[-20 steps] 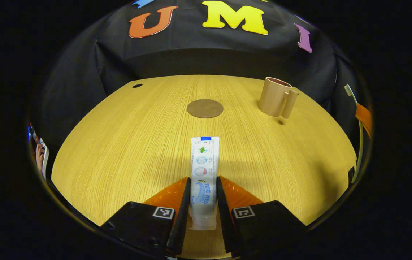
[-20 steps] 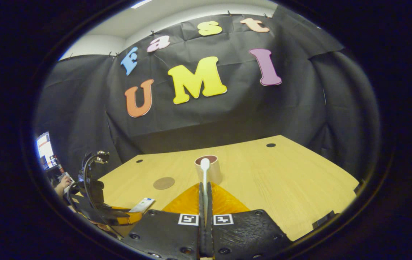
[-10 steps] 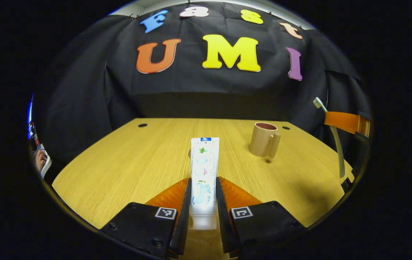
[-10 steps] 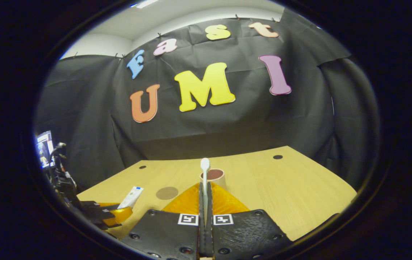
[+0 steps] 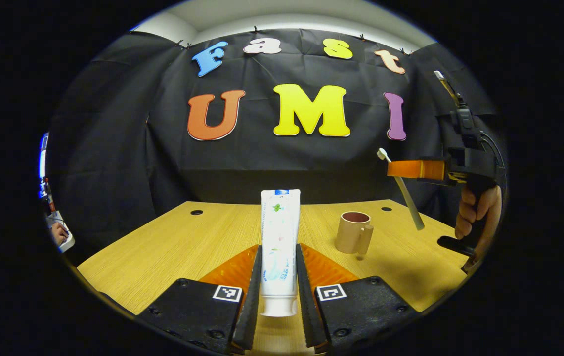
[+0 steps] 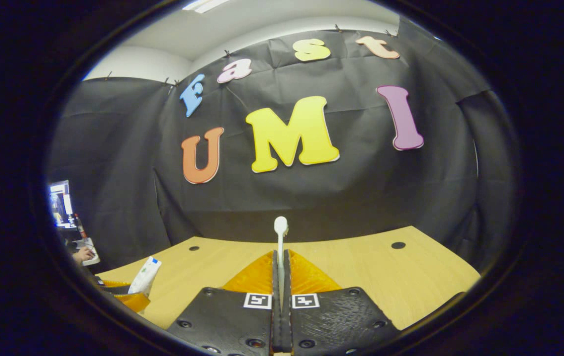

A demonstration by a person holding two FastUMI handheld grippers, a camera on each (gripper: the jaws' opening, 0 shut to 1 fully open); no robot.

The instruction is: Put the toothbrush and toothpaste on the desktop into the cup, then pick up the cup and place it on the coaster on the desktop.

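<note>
My left gripper (image 5: 279, 254) is shut on the white toothpaste tube (image 5: 280, 232), which stands up between the orange fingers above the wooden desktop (image 5: 188, 247). The tan cup (image 5: 353, 232) stands upright on the desk to the right of the tube, handle toward me. In the left gripper view, the right gripper (image 5: 417, 169) hovers above and right of the cup, holding the white toothbrush (image 5: 403, 190) tilted, head up. In the right gripper view my right gripper (image 6: 281, 262) is shut on the toothbrush (image 6: 280, 237), and the toothpaste tube (image 6: 144, 277) shows low at the left.
A hand (image 5: 474, 210) grips the right gripper's handle at the right edge. Cable holes (image 5: 196, 212) (image 6: 398, 245) dot the back of the desk. A person's hand and a screen (image 6: 62, 202) sit far left beyond the desk.
Both grippers have risen and tilted up with their loads. The coaster has dropped out of both views. The right gripper with the toothbrush has moved closer above the cup.
</note>
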